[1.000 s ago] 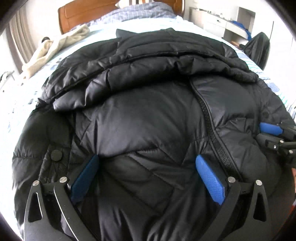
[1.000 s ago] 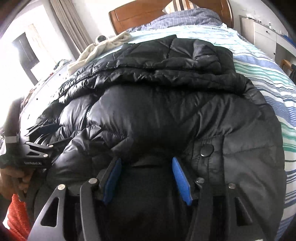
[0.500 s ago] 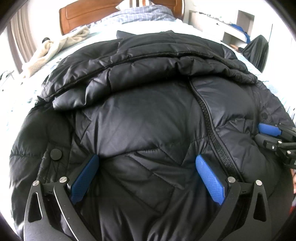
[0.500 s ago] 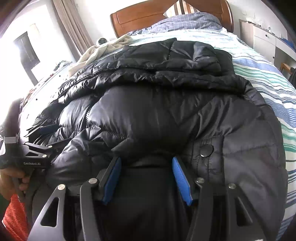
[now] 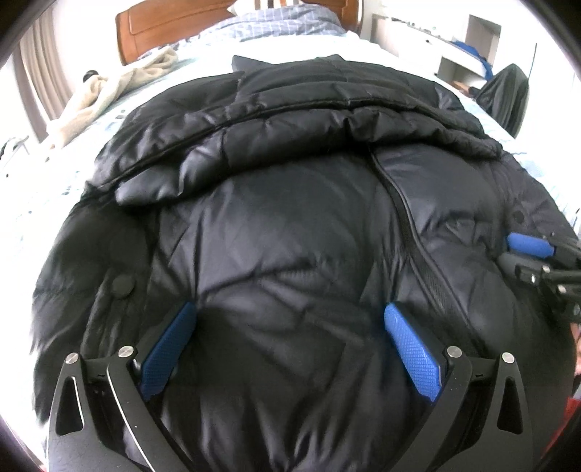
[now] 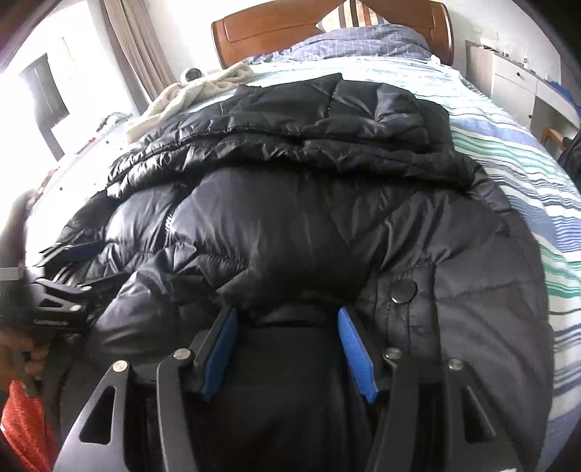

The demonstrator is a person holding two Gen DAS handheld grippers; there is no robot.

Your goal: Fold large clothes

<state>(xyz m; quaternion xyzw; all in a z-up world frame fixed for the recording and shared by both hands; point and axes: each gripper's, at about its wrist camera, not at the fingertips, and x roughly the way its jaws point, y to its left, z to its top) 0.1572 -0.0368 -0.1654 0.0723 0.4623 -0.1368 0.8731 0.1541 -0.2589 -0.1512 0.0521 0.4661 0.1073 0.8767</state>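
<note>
A large black puffer jacket (image 5: pixel 290 225) lies on the bed with its sleeves folded across the upper part; it also fills the right wrist view (image 6: pixel 308 225). My left gripper (image 5: pixel 290 323) is spread wide with the jacket's lower front bulging between its blue pads (image 5: pixel 410 348). My right gripper (image 6: pixel 287 326) is narrower and closed on a fold of the jacket's hem, which bunches between its pads (image 6: pixel 350 345). The right gripper shows at the right edge of the left wrist view (image 5: pixel 533 254); the left gripper shows at the left edge of the right wrist view (image 6: pixel 69 268).
The bed has a striped sheet (image 6: pixel 526 170) and a wooden headboard (image 6: pixel 326 25). A beige towel (image 6: pixel 189 94) lies at the far left beside the jacket. A white cabinet (image 6: pixel 515 80) stands right of the bed. A black chair (image 5: pixel 508 94) stands at the right.
Both views have crept slightly forward and up over the jacket, and its lower part has lifted a little with them. Jaw spacing of both grippers is unchanged.
</note>
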